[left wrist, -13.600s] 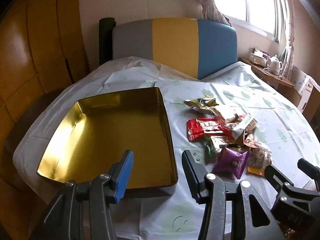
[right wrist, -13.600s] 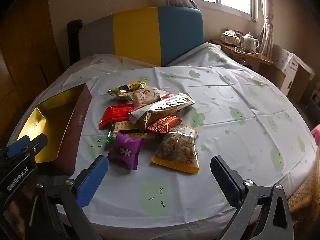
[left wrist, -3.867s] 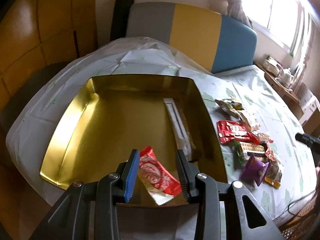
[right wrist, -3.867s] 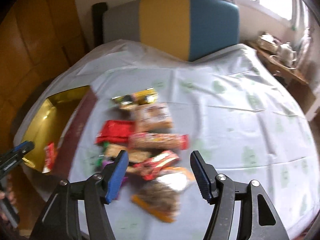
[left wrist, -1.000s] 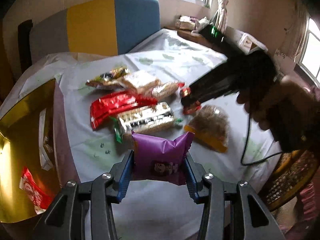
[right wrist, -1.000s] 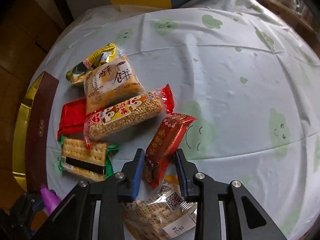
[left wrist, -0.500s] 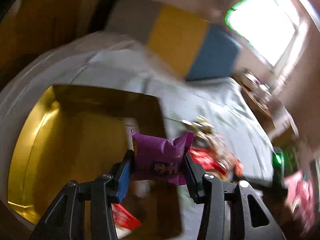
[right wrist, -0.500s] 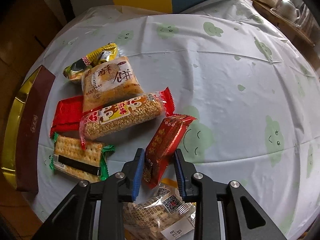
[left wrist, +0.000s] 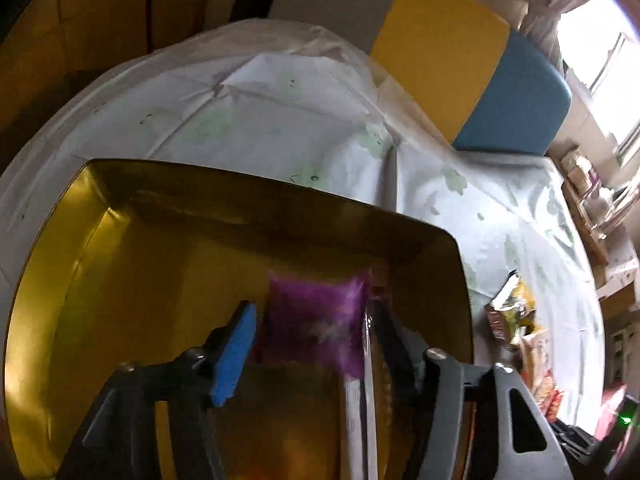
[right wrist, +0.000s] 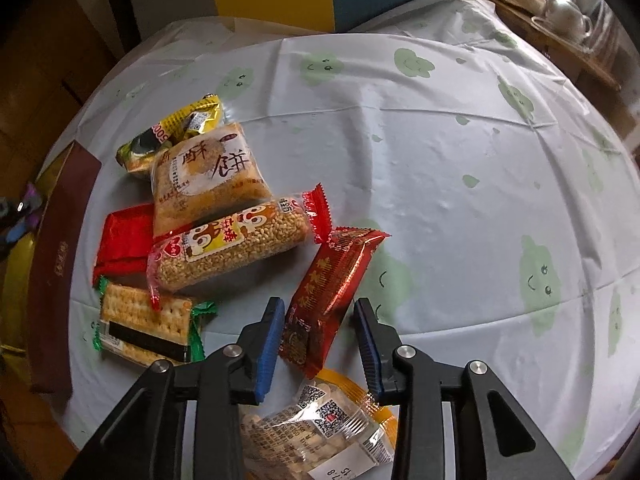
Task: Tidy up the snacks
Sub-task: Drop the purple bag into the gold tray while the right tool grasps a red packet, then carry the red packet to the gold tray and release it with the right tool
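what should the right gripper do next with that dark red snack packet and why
Probably lift it and carry it toward the gold tin on the left. The right gripper seems shut on the dark red snack packet, whose far end hangs above the tablecloth. Meanwhile, the left gripper is already over the tin with the purple packet, fingers seemingly parted.

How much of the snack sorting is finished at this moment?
Done: a long pale packet lies in the gold tin. In hand: the left claw frames the purple packet over the tin; the right claw brackets the dark red packet. Left: six other packets wait on the tablecloth.
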`<state>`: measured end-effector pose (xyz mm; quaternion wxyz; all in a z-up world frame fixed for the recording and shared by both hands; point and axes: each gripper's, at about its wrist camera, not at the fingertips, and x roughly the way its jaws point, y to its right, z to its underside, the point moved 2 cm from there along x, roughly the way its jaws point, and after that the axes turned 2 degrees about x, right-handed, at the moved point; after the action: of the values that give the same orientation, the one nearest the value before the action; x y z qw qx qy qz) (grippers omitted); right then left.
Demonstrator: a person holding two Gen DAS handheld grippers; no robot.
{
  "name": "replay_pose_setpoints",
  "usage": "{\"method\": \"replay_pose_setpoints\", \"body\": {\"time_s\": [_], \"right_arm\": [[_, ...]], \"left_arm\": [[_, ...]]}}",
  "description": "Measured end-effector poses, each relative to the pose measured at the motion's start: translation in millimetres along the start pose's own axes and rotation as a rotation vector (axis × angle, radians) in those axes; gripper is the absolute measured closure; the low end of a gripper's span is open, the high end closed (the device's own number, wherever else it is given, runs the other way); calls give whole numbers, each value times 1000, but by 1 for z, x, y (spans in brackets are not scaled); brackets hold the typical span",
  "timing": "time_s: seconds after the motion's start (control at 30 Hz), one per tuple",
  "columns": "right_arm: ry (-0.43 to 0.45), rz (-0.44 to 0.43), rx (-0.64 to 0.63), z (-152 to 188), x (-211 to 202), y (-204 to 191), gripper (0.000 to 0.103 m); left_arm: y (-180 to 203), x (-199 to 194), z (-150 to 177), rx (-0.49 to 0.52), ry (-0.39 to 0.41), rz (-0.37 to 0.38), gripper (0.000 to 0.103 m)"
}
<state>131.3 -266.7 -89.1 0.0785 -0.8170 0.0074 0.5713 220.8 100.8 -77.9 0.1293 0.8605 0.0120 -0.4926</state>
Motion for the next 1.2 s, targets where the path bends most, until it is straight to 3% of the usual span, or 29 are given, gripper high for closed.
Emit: {"method": "replay_pose_setpoints", "body": {"time_s": [0.3,0.63,1.0,1.2], "right_arm": [[-2,16,-11,3,3,-2,73],[10,39,3,5,-1,0,76],[58,43,87,1,-17,23,79],[35,48,104,1,-12,26,79]], "left_arm": [[18,-34,12,98,107,-42,29],[11,-77,68,140,146,-38,29],[-27,-101,104,68,156,-74,29],[-41,-107,113,41,156,-51,29]]}}
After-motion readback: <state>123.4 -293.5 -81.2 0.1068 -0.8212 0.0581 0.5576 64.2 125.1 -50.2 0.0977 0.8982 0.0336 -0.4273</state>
